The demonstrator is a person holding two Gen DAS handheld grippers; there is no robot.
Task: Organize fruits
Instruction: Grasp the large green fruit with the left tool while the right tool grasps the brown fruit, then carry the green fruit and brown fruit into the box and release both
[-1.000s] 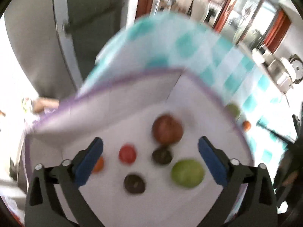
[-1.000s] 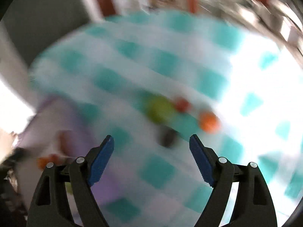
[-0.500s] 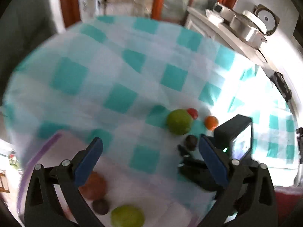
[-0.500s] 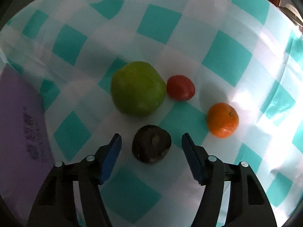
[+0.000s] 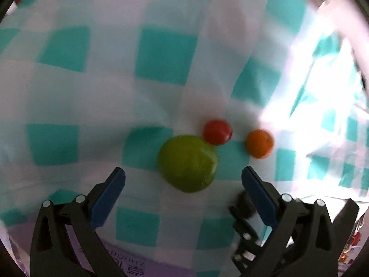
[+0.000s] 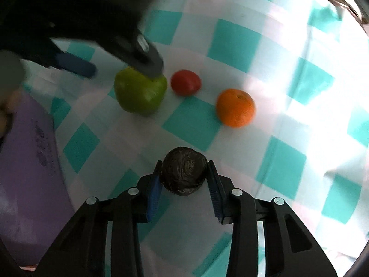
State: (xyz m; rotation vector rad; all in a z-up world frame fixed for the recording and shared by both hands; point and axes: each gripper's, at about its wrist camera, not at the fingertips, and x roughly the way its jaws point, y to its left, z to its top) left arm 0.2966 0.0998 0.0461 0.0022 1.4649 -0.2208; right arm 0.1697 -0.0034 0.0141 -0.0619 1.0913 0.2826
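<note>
Left wrist view: close above the green apple (image 5: 188, 162), looking steeply down along its fingers. Right wrist view: lower, nearer the viewer than the apple (image 6: 140, 91), facing it obliquely. Shared: apple, red tomato (image 5: 217, 132), orange (image 5: 259, 143), checked cloth (image 5: 161, 55).

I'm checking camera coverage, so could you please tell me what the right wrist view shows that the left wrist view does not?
Only the right wrist view shows clearly the dark wrinkled fruit, gripped in the right claw, and the left claw's finger right over the green apple. Only the left wrist view shows the left claw wide open, with the apple ahead between its fingers. Both share the apple, the red tomato, the orange, the checked tablecloth and the purple mat.
</note>
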